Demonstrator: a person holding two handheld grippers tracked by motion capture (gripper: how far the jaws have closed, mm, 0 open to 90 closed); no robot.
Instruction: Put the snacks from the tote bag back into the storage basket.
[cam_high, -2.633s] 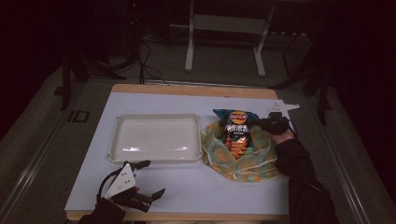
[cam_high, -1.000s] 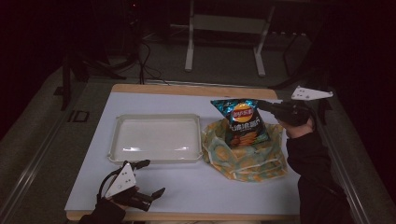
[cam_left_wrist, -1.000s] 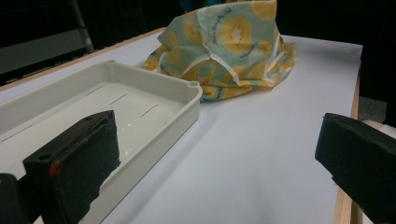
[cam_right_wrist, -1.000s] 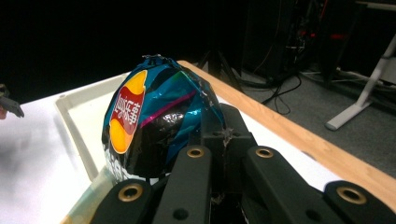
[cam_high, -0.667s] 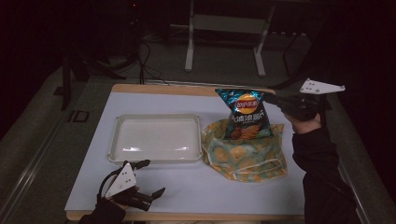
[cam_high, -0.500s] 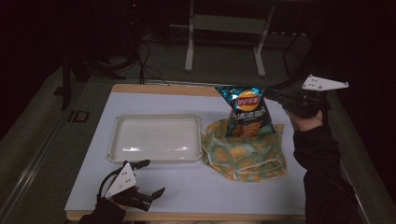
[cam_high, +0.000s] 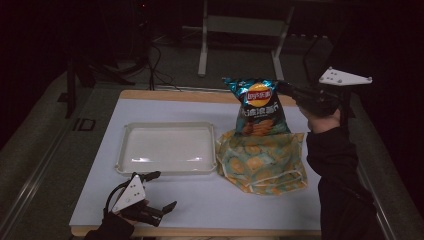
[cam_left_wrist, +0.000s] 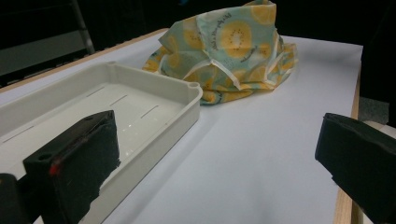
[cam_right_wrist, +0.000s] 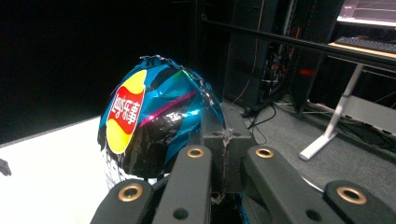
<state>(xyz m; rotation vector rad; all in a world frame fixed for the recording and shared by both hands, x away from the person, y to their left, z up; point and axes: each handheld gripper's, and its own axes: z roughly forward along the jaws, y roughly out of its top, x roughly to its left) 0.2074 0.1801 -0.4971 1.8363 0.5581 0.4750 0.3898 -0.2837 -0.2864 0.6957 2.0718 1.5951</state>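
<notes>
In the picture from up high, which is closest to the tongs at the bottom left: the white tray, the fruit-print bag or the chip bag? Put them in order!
From the left tongs:
1. White tray, just beyond them.
2. Fruit-print bag, right of the tray.
3. Chip bag, farthest, lifted above the fruit-print bag by the right tongs.

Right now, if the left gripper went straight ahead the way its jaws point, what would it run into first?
Probably the fruit-print bag. The left gripper is open over bare table, with the white tray just off the line on one side. Depth is hard to judge, so the tray's corner could graze it.
</notes>
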